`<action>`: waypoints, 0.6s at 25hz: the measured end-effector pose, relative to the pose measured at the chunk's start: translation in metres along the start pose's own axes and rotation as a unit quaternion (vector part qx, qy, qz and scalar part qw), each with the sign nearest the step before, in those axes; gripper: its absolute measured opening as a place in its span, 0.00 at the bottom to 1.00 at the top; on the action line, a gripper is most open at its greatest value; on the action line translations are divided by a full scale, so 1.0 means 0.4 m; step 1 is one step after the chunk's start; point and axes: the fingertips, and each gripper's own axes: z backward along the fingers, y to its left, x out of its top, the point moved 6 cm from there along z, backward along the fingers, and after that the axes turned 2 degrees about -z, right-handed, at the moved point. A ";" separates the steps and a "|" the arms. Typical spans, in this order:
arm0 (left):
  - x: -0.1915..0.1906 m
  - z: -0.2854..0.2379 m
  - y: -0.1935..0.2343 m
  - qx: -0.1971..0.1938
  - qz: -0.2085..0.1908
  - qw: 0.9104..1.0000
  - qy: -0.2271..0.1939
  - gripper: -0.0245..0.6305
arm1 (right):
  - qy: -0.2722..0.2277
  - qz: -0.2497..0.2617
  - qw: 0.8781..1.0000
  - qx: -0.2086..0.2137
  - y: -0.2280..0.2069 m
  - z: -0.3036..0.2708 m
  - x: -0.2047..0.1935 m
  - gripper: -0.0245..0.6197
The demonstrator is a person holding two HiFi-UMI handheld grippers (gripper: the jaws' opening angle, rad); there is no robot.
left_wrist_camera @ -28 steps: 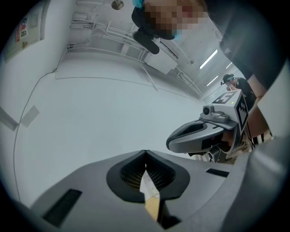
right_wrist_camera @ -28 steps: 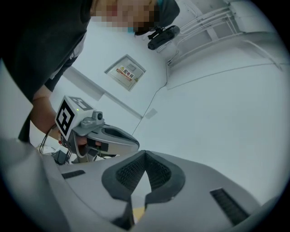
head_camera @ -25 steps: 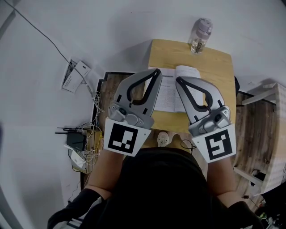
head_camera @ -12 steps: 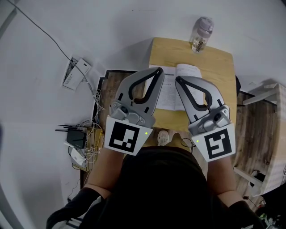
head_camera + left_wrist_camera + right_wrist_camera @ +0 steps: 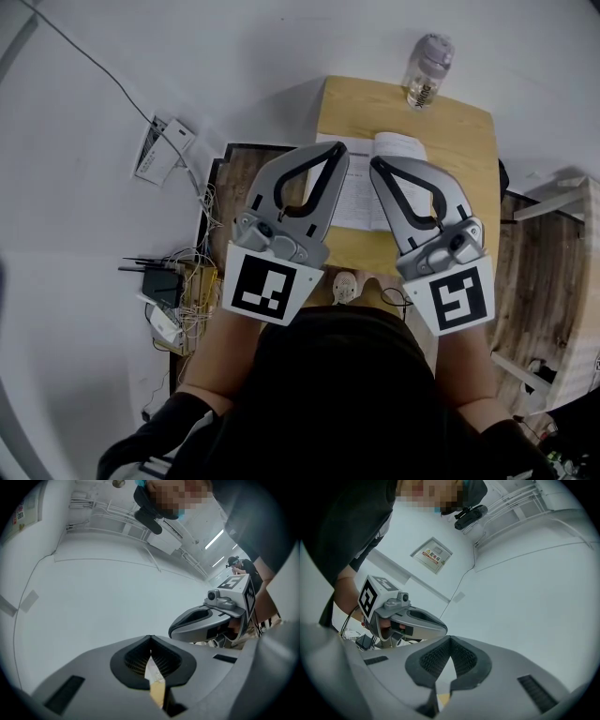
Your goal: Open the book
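Head view: we hold both grippers side by side, level, above a small wooden tabletop (image 5: 464, 141). The left gripper (image 5: 333, 150) has its jaws brought together at the tips, with only the loop-shaped gap behind them. The right gripper (image 5: 376, 165) is the same, tips meeting. Neither has anything between its jaws.

Left gripper view: jaw tips of the left gripper (image 5: 150, 639) are closed on each other. Beyond them we see a white wall, and the right gripper (image 5: 206, 620) off to the right with its marker cube. Right gripper view: the right gripper (image 5: 450, 639) has its tips together. The left gripper (image 5: 408, 618) shows to the left, gripped by a hand.

The book (image 5: 359, 199) lies on the tabletop, already open with white printed pages facing up. It sits under the two grippers, which cover its left and right parts. The strip between them and the far right page corner stay visible.

A clear bottle (image 5: 427, 70) stands upright at the far edge of the tabletop, apart from the book. On the floor to the left lie a power strip (image 5: 161, 148), a tangle of cables (image 5: 192, 281) and a dark router (image 5: 161, 289).
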 end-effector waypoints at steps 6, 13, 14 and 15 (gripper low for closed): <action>-0.003 0.004 0.011 0.003 0.000 1.000 0.000 0.05 | 0.001 0.001 1.000 0.002 0.001 -0.009 0.000 0.08; -0.005 0.005 0.020 0.005 0.009 1.000 0.000 0.05 | 0.000 0.000 1.000 0.001 -0.002 -0.013 0.000 0.08; -0.006 0.005 0.019 0.005 0.009 1.000 0.001 0.05 | 0.000 0.001 1.000 0.002 -0.001 -0.014 0.000 0.08; -0.006 0.004 0.019 0.004 0.009 1.000 0.001 0.05 | 0.001 0.002 1.000 0.003 -0.001 -0.014 -0.001 0.08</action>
